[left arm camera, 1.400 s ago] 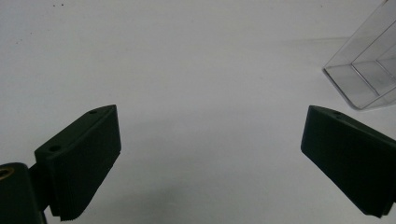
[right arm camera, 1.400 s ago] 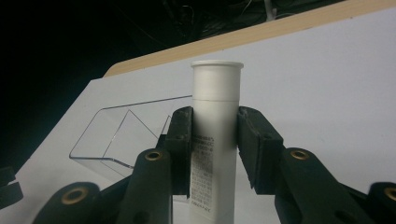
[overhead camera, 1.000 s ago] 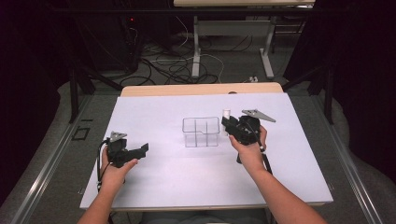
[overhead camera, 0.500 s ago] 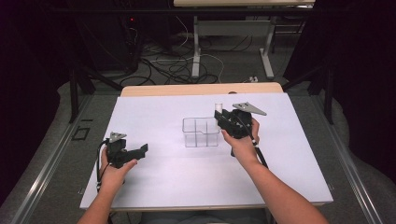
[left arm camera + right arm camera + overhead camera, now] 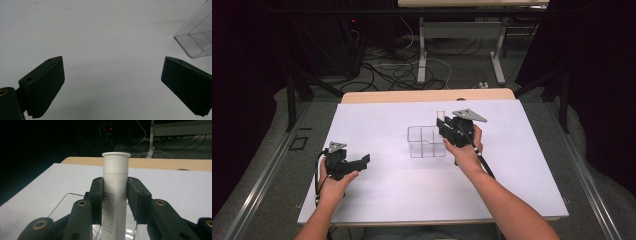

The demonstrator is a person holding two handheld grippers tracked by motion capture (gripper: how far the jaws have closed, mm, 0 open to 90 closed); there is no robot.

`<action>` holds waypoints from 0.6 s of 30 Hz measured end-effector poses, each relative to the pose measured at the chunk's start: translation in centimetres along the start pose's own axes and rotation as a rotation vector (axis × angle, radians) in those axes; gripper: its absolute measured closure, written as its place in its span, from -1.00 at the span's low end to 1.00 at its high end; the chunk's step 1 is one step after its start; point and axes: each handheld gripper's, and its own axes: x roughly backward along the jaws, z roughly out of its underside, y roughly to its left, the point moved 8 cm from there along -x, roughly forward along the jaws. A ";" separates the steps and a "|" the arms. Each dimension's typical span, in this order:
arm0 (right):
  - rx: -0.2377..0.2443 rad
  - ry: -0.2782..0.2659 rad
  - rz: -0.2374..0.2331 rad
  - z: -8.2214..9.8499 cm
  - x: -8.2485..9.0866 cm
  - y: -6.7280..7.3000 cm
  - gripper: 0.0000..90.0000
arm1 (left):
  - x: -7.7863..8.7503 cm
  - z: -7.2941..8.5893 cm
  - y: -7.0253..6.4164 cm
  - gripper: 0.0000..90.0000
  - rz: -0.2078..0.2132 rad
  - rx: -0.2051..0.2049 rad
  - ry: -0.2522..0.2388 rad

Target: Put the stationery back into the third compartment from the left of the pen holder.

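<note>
White tube (image 5: 115,195) clamped upright in right gripper (image 5: 115,195) fingers, one clear divided box (image 5: 426,142), left gripper (image 5: 112,82) fingers apart.

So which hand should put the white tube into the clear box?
The right. The right gripper already holds the white tube upright at the clear box. The left gripper sits apart from it, its fingers open on nothing.

Tube (image 5: 115,195) print too small
</note>
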 end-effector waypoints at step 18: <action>0.055 0.012 0.024 1.7 -1.4 0.2 0.47 | 0.1 0.0 0.2 -0.89 -0.004 0.009 -0.009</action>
